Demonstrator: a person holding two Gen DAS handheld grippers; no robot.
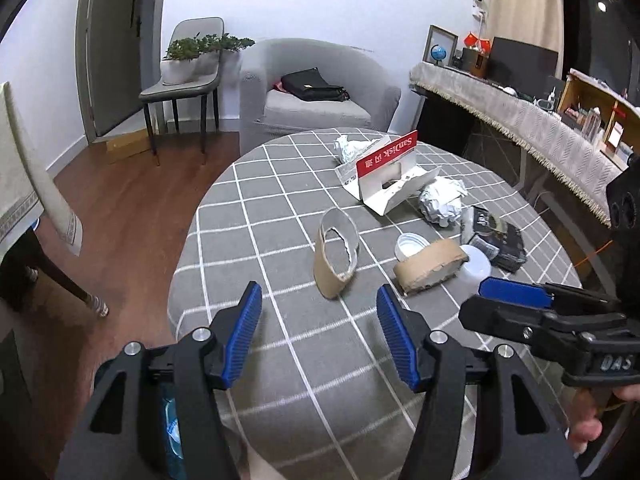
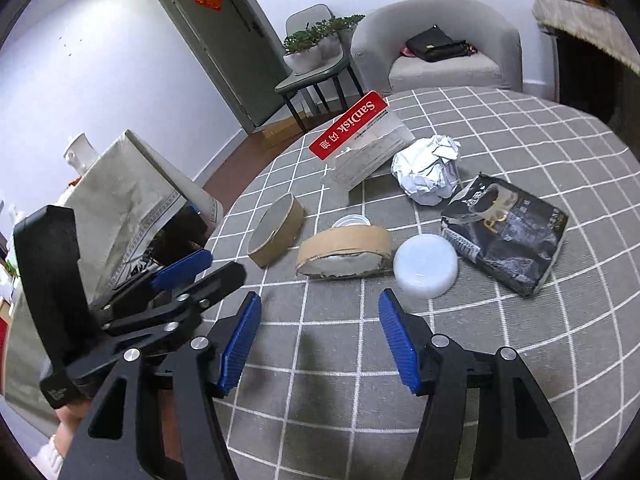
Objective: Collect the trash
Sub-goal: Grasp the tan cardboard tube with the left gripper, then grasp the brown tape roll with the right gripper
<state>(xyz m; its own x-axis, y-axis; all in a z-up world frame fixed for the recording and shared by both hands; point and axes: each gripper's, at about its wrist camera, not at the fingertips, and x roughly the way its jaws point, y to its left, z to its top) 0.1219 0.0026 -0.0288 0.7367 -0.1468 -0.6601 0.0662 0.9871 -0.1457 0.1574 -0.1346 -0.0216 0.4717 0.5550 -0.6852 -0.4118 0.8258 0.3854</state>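
Observation:
Trash lies on a round table with a grey checked cloth. An upright cardboard tape ring stands just beyond my left gripper, which is open and empty. A second cardboard ring, a white plastic lid and a small white cap lie ahead of my right gripper, also open and empty. Farther off are a crumpled paper ball, a red-and-white SanDisk package and a black packet.
A second paper wad sits at the table's far edge. Behind the table are a grey armchair holding a black bag and a chair with potted plants. A cloth-covered sideboard runs along the right; another covered table stands left.

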